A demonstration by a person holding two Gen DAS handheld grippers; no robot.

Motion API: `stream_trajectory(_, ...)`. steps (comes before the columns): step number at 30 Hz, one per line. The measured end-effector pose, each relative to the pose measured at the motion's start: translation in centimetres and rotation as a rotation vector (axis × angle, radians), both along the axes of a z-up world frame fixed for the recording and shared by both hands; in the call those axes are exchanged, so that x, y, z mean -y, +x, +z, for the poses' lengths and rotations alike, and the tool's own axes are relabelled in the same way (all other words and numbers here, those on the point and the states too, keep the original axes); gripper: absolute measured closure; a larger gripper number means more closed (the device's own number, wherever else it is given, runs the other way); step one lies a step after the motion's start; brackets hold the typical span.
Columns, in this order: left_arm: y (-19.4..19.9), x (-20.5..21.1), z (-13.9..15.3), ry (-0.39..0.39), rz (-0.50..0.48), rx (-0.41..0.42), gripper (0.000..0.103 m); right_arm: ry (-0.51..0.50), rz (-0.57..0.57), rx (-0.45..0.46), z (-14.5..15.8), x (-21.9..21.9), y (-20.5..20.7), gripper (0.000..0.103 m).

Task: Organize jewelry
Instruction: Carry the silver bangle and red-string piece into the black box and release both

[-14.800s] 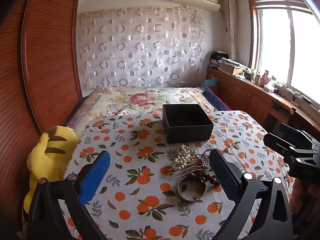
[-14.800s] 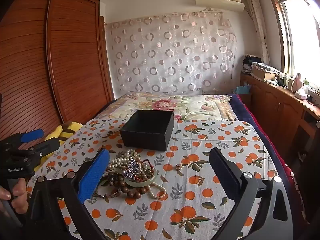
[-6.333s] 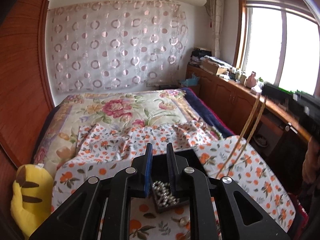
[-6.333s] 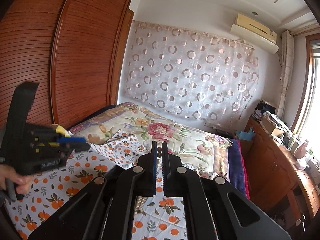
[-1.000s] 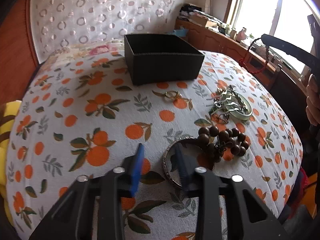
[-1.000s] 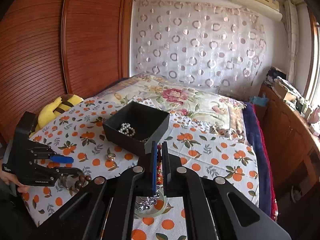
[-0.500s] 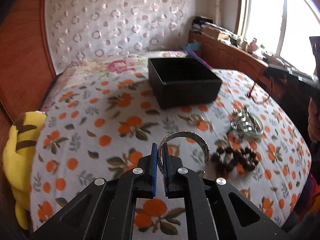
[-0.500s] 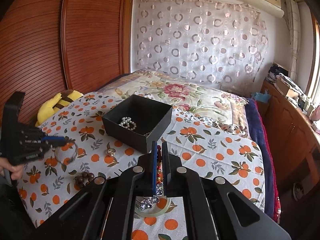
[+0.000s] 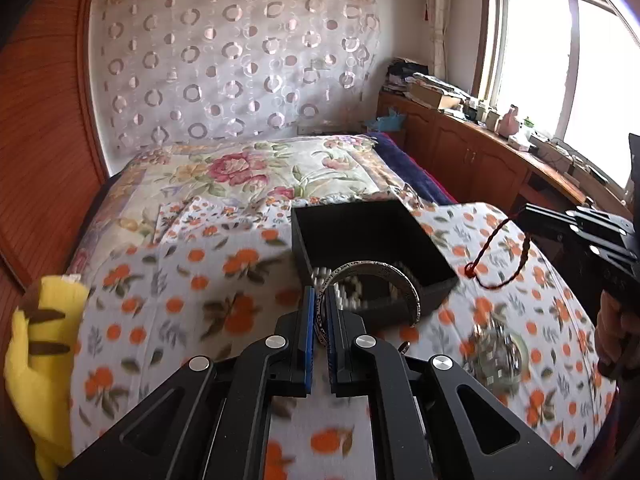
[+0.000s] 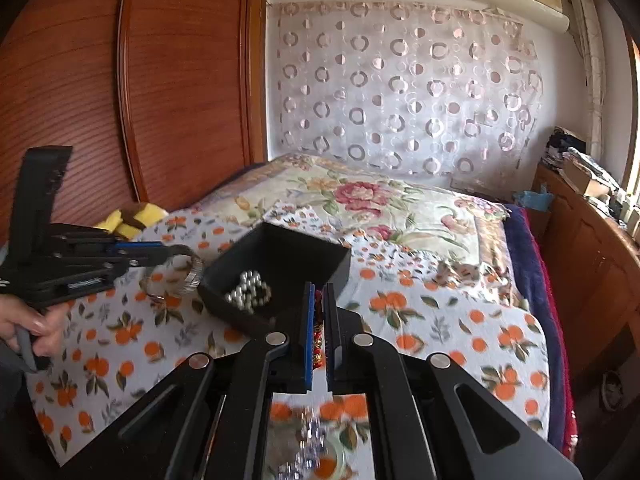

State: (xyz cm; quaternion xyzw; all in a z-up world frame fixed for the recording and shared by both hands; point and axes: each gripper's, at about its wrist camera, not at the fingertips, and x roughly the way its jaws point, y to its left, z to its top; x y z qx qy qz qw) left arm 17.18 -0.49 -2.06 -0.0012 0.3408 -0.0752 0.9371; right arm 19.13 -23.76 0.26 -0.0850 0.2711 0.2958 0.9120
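Observation:
My left gripper (image 9: 319, 300) is shut on a silver bangle (image 9: 400, 276) and holds it in the air at the near edge of the black box (image 9: 384, 236). The bangle (image 10: 188, 270) and left gripper (image 10: 160, 250) also show in the right wrist view, just left of the box (image 10: 304, 256), which holds a pearl strand (image 10: 250, 286). My right gripper (image 10: 318, 300) is shut on a red cord necklace (image 10: 318, 340); in the left wrist view the cord (image 9: 496, 252) hangs from it (image 9: 528, 218) right of the box.
A green bangle with a silver piece (image 9: 500, 350) lies on the orange-print cloth (image 9: 180, 300) right of the box. A yellow plush toy (image 9: 44, 344) sits at the left edge. A floral bed (image 9: 248, 172) and wooden cabinets (image 9: 460, 152) lie beyond.
My left gripper has lifted the silver bangle and carried it forward to the box's near edge. My right gripper has moved closer to the box with the red cord.

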Motion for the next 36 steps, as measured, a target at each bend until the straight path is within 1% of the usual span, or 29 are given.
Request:
stream_trajectory(5, 3.5, 0.6, -0.2, 0.009, 0.009, -0.021, 0.099, 0.029, 0.023, 0.013, 0.6, -0.9, 2.1, 0.098)
stream_trajectory(9, 6.0, 1.2, -0.8, 0.02, 0.015, -0.045, 0.099, 0.049, 0.038, 0.002, 0.7, -1.1, 3.4, 0.098)
stream_trajectory(15, 8.0, 2.4, -1.7, 0.059, 0.004, -0.068, 0.099, 0.064, 0.06, -0.015, 0.4, -1.3, 4.6, 0.098)
stream_trajectory(18, 8.7, 2.6, -2.0, 0.062, -0.003, -0.081, 0.097, 0.056, 0.072, -0.021, 0.2, -1.7, 4.9, 0.098)
stream_trajectory(20, 8.9, 2.7, -2.1, 0.052, -0.015, -0.085, 0.096, 0.049, 0.079, -0.025, 0.1, -2.1, 5.1, 0.098)
stream_trajectory(22, 8.9, 2.6, -1.8, 0.057, -0.01, -0.072, 0.096, 0.045, 0.082, -0.029, 0.0, -2.4, 5.3, 0.098)
stream_trajectory(25, 8.6, 2.2, -1.4, 0.045, -0.014, -0.059, 0.096, 0.037, 0.091, -0.041, -0.2, -3.0, 5.8, 0.098)
stream_trajectory(36, 6.0, -1.2, -0.1, 0.003, 0.007, -0.022, 0.096, 0.007, 0.118, -0.076, -1.4, -6.0, 7.5, 0.098)
